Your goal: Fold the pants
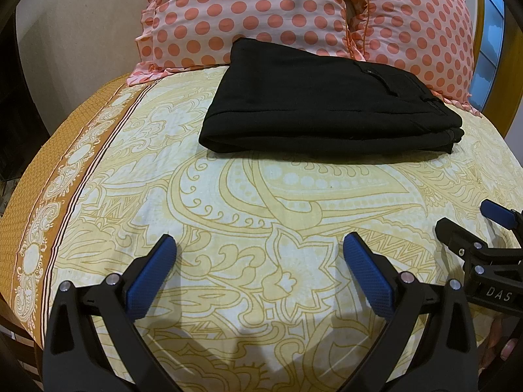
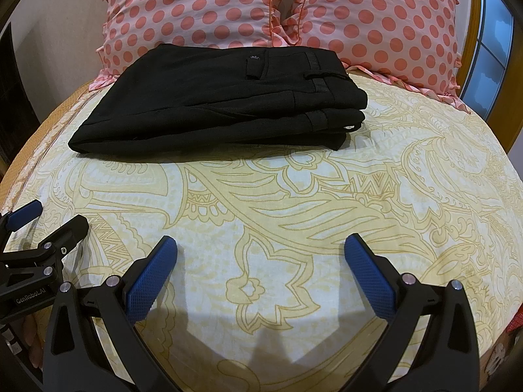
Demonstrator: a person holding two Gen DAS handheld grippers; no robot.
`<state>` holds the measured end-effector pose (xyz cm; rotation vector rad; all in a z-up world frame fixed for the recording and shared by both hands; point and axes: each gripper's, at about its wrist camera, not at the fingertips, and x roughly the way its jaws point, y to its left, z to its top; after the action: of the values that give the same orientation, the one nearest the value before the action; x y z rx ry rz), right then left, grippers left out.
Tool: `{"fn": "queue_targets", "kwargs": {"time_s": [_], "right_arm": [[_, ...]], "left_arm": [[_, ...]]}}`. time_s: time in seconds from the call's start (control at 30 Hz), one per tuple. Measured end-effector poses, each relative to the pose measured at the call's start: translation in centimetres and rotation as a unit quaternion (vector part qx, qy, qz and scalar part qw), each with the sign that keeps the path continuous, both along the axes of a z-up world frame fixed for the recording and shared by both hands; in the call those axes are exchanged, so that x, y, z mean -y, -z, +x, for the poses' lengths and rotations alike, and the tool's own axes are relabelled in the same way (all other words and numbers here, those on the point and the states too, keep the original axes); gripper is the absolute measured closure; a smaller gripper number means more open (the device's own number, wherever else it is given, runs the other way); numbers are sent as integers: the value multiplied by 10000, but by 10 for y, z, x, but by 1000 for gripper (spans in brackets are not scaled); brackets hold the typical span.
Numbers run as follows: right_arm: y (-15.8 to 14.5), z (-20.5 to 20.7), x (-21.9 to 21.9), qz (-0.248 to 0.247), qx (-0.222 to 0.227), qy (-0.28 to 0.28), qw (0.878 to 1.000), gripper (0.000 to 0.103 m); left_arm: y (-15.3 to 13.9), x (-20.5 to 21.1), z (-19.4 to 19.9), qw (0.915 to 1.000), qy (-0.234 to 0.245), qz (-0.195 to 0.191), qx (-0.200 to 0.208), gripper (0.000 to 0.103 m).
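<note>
Black pants (image 1: 327,101) lie folded in a flat stack on the yellow patterned bed sheet (image 1: 261,202), just in front of the pillows. They also show in the right wrist view (image 2: 222,98), waistband and belt loops on the right side. My left gripper (image 1: 260,245) is open and empty, hovering over the sheet well short of the pants. My right gripper (image 2: 261,245) is open and empty too, at a similar distance. Each gripper shows at the edge of the other's view: the right one (image 1: 470,222), the left one (image 2: 49,215).
Two pink pillows with coral dots (image 1: 248,9) (image 2: 385,23) lean at the head of the bed. An orange border (image 1: 49,176) marks the sheet's left edge. A wooden headboard and a window (image 2: 493,45) are at the right.
</note>
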<state>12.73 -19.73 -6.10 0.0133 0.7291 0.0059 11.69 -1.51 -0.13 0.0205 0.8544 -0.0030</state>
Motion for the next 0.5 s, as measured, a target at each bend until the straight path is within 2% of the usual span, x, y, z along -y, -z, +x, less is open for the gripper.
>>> {"fn": "queue_targets", "kwargs": {"time_s": [0.5], "right_arm": [[0,0,0,2,2,6,10000,1]], "left_arm": [[0,0,1,9999,31,-13,-99,2]]}}
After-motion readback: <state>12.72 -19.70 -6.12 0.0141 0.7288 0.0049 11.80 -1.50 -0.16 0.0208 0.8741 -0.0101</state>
